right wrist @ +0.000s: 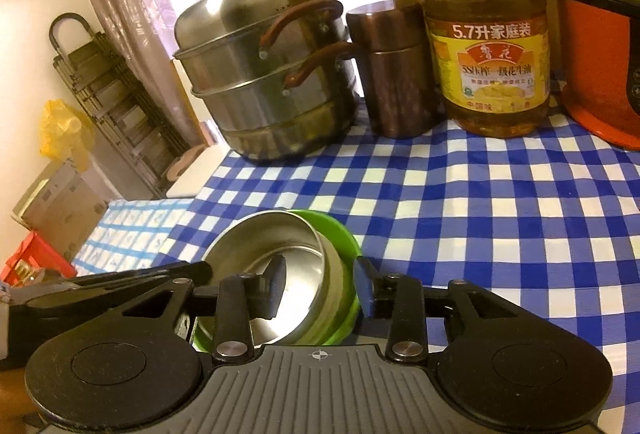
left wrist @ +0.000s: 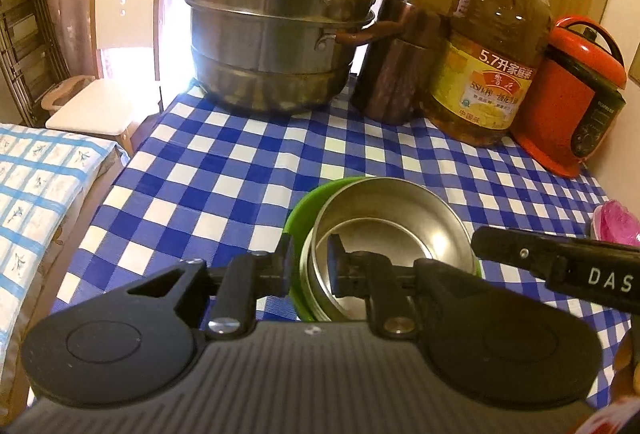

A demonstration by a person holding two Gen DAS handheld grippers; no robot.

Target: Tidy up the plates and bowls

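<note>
The steel bowl (left wrist: 384, 234) sat nested in the green bowl (left wrist: 298, 218) on the table (left wrist: 224, 162); both claws, left (left wrist: 310, 266) and right (right wrist: 320, 286), straddled opposite rims, slightly spread, pinching nothing.

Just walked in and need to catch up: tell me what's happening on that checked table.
A person holds a gripper in each hand at a steel bowl nested in a green bowl on the blue checked tablecloth. The left gripper straddles the bowls' left rim, the right gripper the right rim, with daylight beside its outer pad. A steamer pot, oil bottle and red cooker stand behind.
</note>
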